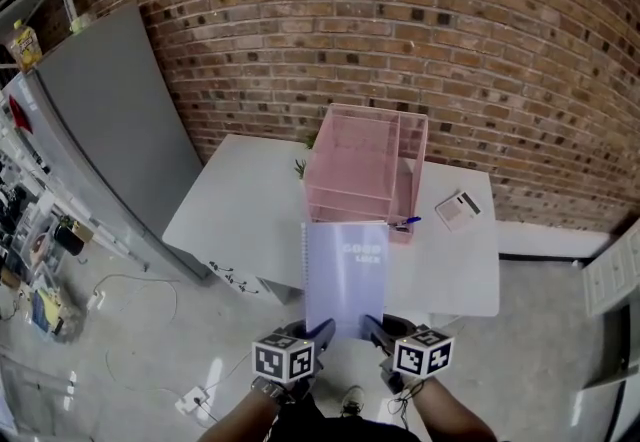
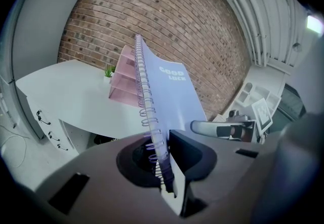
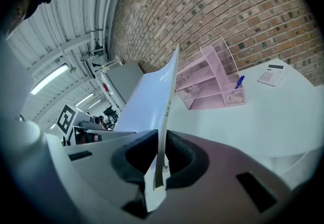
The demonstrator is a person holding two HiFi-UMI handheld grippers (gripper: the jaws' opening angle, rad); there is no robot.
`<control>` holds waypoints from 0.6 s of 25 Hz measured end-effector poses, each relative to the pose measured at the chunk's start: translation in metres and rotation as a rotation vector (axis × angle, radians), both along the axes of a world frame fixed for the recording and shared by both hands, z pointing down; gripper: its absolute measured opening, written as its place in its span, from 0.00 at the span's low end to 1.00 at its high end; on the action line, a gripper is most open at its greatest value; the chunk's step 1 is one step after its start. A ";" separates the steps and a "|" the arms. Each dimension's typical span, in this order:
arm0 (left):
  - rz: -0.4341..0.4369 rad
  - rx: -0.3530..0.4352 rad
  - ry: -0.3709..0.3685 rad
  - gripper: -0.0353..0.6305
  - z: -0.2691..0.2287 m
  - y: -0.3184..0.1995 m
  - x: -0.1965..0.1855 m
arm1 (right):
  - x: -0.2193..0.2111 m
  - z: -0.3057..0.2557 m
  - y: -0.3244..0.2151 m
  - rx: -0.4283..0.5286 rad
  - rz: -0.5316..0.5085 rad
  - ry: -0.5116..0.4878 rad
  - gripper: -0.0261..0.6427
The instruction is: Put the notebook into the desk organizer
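Lilac notebook [image 1: 345,275], held in the air short of the pink organizer [image 1: 360,165], looks light and floppy; left gripper [image 1: 320,332] clamps its spiral corner, right gripper [image 1: 376,330] the opposite bottom corner.

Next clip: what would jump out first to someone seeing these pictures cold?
A pale lilac spiral notebook is held up at the table's near side. Its lower corners are pinched by the left claw and the right claw. Just beyond it a pink desk organizer stands on the white table, in front of a red brick wall.
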State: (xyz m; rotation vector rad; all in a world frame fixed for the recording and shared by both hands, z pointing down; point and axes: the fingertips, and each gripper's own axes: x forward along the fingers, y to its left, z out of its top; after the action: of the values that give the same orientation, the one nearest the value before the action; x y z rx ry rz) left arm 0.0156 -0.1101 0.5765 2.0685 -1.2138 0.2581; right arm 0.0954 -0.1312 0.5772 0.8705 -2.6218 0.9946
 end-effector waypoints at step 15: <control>0.152 -0.056 0.032 0.14 0.020 -0.055 -0.039 | -0.037 0.021 -0.042 -0.079 0.153 0.013 0.10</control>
State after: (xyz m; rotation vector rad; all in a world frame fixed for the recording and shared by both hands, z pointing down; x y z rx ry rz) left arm -0.0235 -0.1652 0.5968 2.1109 -1.0199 0.3246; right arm 0.0586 -0.1727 0.5983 1.0676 -2.5171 1.1172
